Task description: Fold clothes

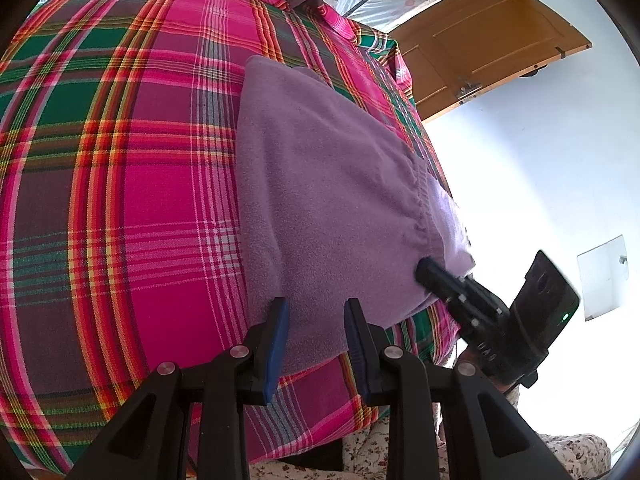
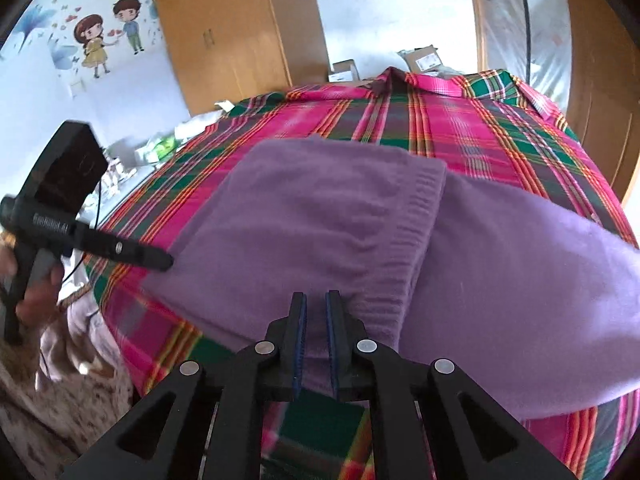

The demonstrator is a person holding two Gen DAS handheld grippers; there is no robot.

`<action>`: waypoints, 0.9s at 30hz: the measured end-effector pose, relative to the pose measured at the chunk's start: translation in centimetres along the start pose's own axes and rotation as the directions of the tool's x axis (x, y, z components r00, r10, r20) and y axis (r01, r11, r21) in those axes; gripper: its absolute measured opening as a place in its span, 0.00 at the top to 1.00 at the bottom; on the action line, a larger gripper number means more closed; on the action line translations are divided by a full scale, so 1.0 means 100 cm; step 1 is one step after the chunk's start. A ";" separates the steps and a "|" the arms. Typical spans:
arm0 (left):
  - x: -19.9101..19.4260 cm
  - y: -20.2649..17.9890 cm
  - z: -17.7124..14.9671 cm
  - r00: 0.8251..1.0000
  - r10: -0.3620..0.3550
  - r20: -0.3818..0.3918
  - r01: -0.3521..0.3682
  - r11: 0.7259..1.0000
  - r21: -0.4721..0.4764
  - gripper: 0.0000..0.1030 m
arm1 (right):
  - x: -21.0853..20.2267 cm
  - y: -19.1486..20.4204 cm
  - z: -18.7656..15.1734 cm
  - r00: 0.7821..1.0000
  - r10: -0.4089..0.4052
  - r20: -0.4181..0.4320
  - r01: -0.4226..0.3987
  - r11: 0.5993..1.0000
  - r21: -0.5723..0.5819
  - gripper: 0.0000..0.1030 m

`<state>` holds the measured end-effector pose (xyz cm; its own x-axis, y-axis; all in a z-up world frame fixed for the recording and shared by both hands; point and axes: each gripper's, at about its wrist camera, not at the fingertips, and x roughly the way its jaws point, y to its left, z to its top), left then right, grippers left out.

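A purple knit sweater [image 1: 336, 200] lies folded on a bed with a pink, green and red plaid sheet [image 1: 120, 160]. Its ribbed hem [image 2: 416, 240] is turned over the top layer. My left gripper [image 1: 316, 314] is open, its blue-padded fingers straddling the sweater's near edge. In the right wrist view the left gripper [image 2: 164, 260] touches the sweater's left corner. My right gripper [image 2: 316, 310] has its fingers nearly together, with purple fabric [image 2: 316, 332] pinched between them at the near edge by the hem. From the left wrist view the right gripper [image 1: 428, 270] meets the hem's corner.
A wooden door [image 1: 480, 48] stands open past the bed's right side. A wooden wardrobe [image 2: 232, 32] and cardboard boxes [image 2: 424, 56] stand beyond the far end. A hand [image 2: 36, 292] holds the left gripper's handle. Floral fabric [image 2: 60, 392] lies below the bed's near edge.
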<state>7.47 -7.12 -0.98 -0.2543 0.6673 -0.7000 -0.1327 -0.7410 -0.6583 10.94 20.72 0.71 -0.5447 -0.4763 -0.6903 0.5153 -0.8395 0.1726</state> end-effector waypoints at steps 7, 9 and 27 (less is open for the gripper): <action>-0.002 0.001 0.001 1.000 -0.005 -0.001 0.005 1.000 0.000 0.72 | 0.002 0.001 -0.001 1.000 -0.005 0.006 0.005 1.000 0.007 0.94; -0.004 -0.002 0.001 1.000 0.007 0.007 -0.007 1.000 0.010 0.72 | -0.003 0.006 0.004 1.000 -0.010 0.017 0.010 1.000 -0.003 0.91; 0.001 -0.026 -0.012 0.998 0.059 -0.016 -0.056 0.984 0.172 0.72 | 0.016 0.031 0.013 0.999 0.044 0.001 -0.044 0.998 -0.054 0.88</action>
<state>8.90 -4.99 0.35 -0.2467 0.6235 -0.7419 -0.2811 -0.7787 -0.5609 10.82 17.00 1.10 -0.5223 -0.5129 -0.6813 0.5737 -0.8024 0.1643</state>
